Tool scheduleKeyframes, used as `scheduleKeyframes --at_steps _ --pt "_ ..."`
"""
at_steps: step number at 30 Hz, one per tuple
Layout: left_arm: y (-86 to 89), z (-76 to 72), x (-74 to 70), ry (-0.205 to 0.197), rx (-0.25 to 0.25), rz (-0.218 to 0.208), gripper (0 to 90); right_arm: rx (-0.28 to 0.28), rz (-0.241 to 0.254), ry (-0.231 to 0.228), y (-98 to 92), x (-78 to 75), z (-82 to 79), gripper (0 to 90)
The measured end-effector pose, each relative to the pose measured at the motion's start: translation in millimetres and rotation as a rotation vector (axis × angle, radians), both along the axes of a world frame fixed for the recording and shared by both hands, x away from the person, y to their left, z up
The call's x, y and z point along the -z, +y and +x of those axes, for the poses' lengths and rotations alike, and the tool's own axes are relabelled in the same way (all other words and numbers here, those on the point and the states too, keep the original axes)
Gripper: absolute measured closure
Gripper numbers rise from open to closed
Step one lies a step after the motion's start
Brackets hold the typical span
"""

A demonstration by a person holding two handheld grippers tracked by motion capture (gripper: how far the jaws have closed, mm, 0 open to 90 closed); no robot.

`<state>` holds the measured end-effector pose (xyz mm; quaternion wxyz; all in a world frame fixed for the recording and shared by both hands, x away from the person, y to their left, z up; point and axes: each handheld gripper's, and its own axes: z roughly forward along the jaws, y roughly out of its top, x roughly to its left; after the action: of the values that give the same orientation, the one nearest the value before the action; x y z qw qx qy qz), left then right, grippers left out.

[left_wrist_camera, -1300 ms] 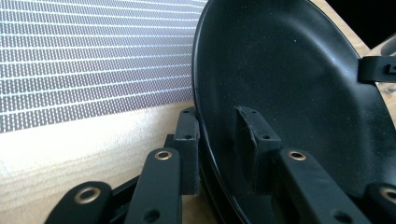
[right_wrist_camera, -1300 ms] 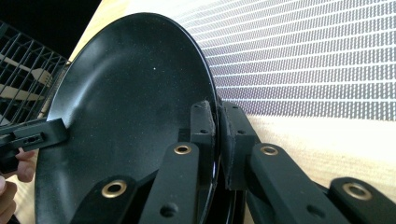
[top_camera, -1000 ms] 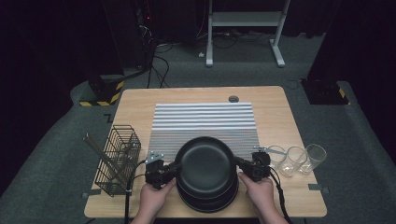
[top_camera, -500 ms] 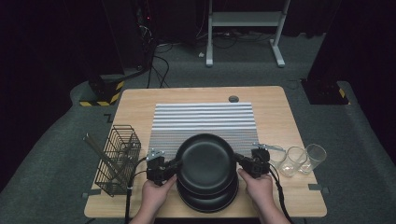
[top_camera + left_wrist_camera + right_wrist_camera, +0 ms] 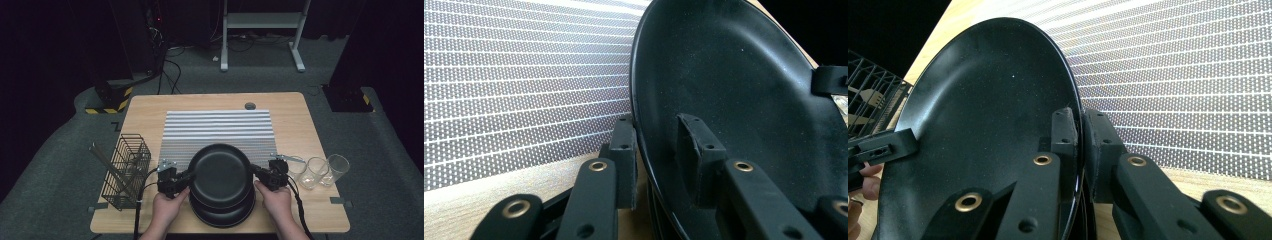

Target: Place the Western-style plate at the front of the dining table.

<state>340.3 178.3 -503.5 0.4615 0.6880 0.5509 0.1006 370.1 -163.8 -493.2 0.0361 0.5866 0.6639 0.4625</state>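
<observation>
A black plate [image 5: 220, 172] hangs slightly tilted over a stack of black plates [image 5: 222, 216] at the table's near edge. My left gripper [image 5: 189, 176] is shut on its left rim. In the left gripper view, one pad [image 5: 624, 150] lies under the rim and the other [image 5: 696, 150] on the plate [image 5: 734, 90] inside, with my left gripper [image 5: 656, 131] straddling the edge. My right gripper [image 5: 255, 173] is shut on the right rim. In the right gripper view my right gripper [image 5: 1079, 120] pinches the plate [image 5: 983, 110] edge tightly between both pads.
A striped grey mat [image 5: 220, 127] covers the middle of the wooden table [image 5: 145, 115]. A black wire basket [image 5: 125, 172] with cutlery stands at the left. Three clear glasses [image 5: 315, 170] stand in a row to the right, close to my right gripper.
</observation>
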Motion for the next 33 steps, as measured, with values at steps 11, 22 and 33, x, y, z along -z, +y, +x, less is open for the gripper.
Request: scheduleKeyframes --at_steps 11,22,33 --pt "-0.3 -2.0 2.4 -0.018 -0.012 -0.009 70.1 -0.008 0.026 -0.003 -1.9 3.1 -0.7 81.7" --pt "-0.2 -2.6 3.0 -0.024 -0.012 -0.01 70.1 -0.028 0.041 0.0 -0.9 6.1 0.1 76.5" --pt "0.1 -2.2 3.0 -0.024 -0.008 -0.01 70.1 -0.085 0.051 0.021 5.8 15.0 3.5 68.8"
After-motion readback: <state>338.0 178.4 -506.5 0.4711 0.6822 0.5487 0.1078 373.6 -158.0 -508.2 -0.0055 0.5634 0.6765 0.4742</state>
